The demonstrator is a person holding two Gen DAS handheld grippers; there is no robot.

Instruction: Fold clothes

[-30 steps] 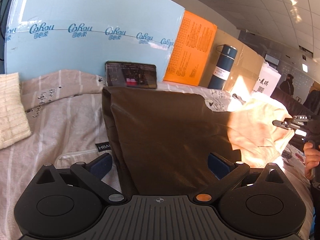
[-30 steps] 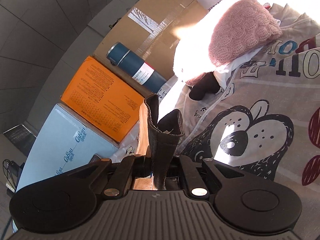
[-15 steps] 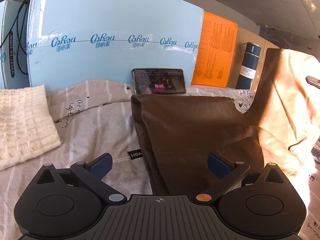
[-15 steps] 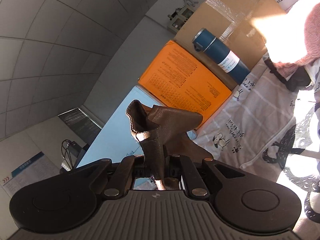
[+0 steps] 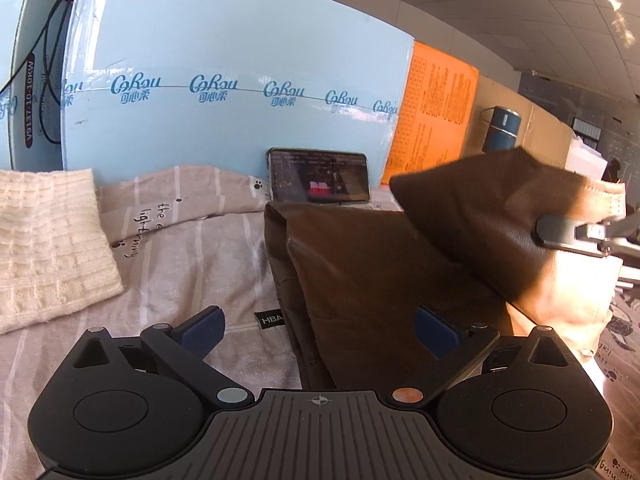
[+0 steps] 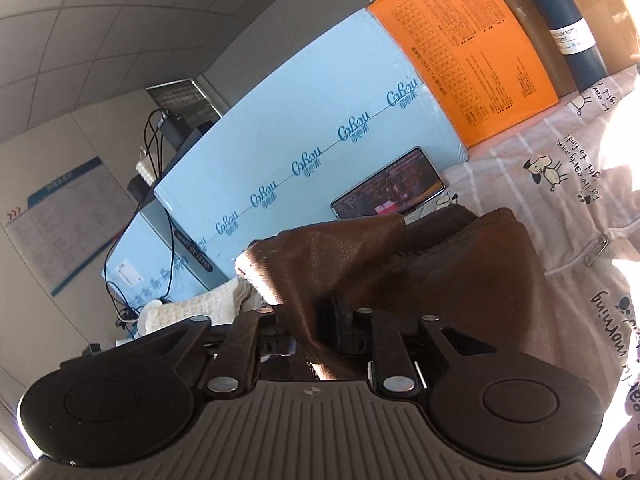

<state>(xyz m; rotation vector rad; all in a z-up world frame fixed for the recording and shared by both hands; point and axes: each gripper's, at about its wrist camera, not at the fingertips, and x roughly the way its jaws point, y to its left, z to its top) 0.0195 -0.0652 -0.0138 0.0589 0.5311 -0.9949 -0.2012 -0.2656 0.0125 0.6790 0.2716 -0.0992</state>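
A brown leather-like garment (image 5: 380,272) lies on the bed sheet (image 5: 180,264), its right end lifted and doubled back over the flat part. My left gripper (image 5: 320,326) hangs open just above the garment's near edge, its blue pads (image 5: 204,324) wide apart and holding nothing. In the right wrist view my right gripper (image 6: 316,316) has the raised end of the garment (image 6: 440,272) draped between its fingers. Its jaws are opening and the cloth hangs loose between them. One finger (image 5: 556,232) of the right gripper shows at the right edge of the left wrist view, against the lifted fold.
A phone (image 5: 319,181) leans on a light blue box (image 5: 240,80) at the back. Right of it stand an orange box (image 5: 436,108) and a dark blue flask (image 5: 500,128). A cream knitted cloth (image 5: 44,240) lies at the left. A grey labelled garment lies under the brown one.
The right gripper carried the garment's end up from the sunlit right side and across to the left, over the flat part, rolling as it went. Its fingers have parted. The left gripper kept its place.
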